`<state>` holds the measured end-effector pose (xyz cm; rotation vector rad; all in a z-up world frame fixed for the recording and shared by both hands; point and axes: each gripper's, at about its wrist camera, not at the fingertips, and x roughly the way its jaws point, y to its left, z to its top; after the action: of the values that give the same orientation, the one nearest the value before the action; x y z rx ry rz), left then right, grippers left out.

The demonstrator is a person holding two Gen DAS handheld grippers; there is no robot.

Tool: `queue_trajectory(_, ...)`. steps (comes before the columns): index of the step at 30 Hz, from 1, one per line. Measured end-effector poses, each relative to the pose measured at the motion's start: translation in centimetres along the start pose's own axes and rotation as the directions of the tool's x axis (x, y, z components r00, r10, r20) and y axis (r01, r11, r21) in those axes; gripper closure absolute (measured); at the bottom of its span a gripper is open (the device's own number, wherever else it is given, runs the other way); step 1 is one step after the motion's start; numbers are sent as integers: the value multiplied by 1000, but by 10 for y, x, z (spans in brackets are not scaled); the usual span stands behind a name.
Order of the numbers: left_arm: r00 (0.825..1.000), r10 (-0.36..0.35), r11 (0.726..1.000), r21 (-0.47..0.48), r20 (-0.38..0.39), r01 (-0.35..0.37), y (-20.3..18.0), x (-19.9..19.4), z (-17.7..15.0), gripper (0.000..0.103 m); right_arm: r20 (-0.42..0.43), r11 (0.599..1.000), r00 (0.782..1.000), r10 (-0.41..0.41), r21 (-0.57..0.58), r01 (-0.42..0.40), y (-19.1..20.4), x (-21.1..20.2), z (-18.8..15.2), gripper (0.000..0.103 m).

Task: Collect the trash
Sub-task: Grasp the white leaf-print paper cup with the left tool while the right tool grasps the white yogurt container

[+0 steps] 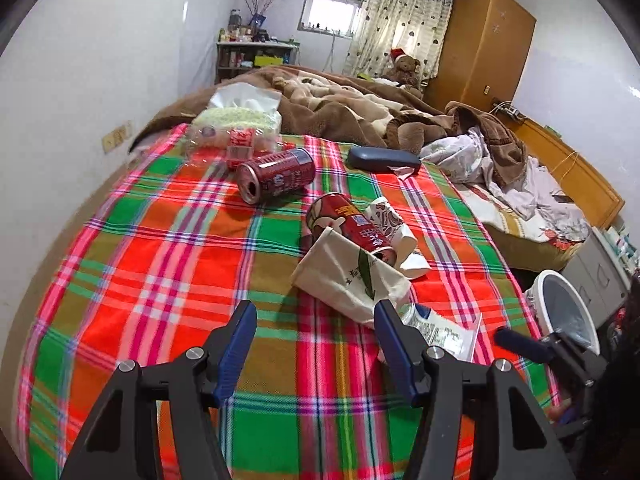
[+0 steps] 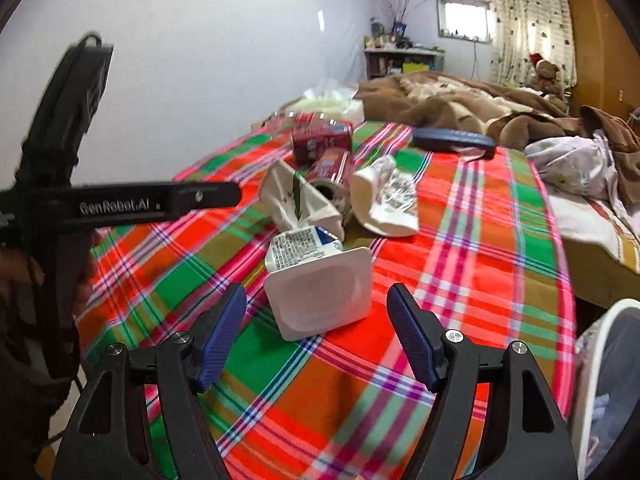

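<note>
Trash lies on a plaid bedspread [image 1: 160, 264]: two red drink cans [image 1: 276, 174] [image 1: 352, 224], a flattened cream carton [image 1: 348, 280], a crushed paper cup [image 1: 390, 220] and a white yogurt cup [image 1: 434, 328]. My left gripper [image 1: 314, 316] is open and empty, hovering just short of the cream carton. In the right wrist view the yogurt cup [image 2: 320, 304] lies on its side, its mouth end reaching in between the jaws of my right gripper [image 2: 316, 292]. That gripper is open and its pads do not touch the cup. The left gripper [image 2: 224, 196] shows side-on at the left, above the bedspread.
A white trash bin [image 1: 568, 312] [image 2: 596, 360] stands off the bed's right edge. Further back lie a dark blue case [image 1: 382, 159], a clear bottle [image 1: 240, 144], a tissue pack [image 1: 240, 120] and a rumpled brown blanket [image 1: 340, 108]. A white wall runs along the left.
</note>
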<state>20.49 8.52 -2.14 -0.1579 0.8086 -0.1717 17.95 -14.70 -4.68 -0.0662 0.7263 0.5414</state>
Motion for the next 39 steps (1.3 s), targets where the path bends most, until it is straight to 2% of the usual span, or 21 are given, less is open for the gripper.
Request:
queue_trajectory(6,999,-15,1000,-5,-31,15,1,18,10,42,-47,999,999,-15,-37,13,2,15,4,29)
queue_trajectory(14,998,-35,999,-21,-46,34,-4,35,17,41,-84,1000,996,-2,19,4,-8,13,0,30)
queue_trajectory(15,998,-37,999,-22,-49,36,-6,37,18,40,-87,1000,996,-3,25,5,-10,13,-1,38)
queue_trajectory(16,998,-41,999,-27,-52,39,-7,39,18,40,-86,1000,996,-10,29,13,-12,12,-2,53)
queue_trajectory(19,997,-54,997,-51,-60,51,-10,45,19,40,-77,998,996,-53,34,55,-18,7,-4,73)
queue_trajectory(24,996,-75,992,-106,-56,69,-17,53,23,33,-79,995,995,-64,68,69,-36,0,-6,80)
queue_trajectory(30,997,-40,985,-168,-71,28,-22,69,24,32,-78,989,995,-61,133,71,-54,-10,-7,80)
queue_trajectory(34,993,6,990,-136,-114,-22,-24,80,21,32,-73,991,996,-58,117,67,-54,-12,-5,80)
queue_trajectory(36,993,-16,992,-126,-114,2,-22,81,18,31,-67,991,996,-51,119,59,-54,-15,-5,80)
queue_trajectory(38,992,-35,990,-137,-118,19,-18,80,17,30,-66,989,996,-61,134,70,-54,-16,-4,68)
queue_trajectory(39,992,-35,990,-137,-119,19,-16,79,17,30,-68,986,996,-64,147,73,-55,-17,-4,51)
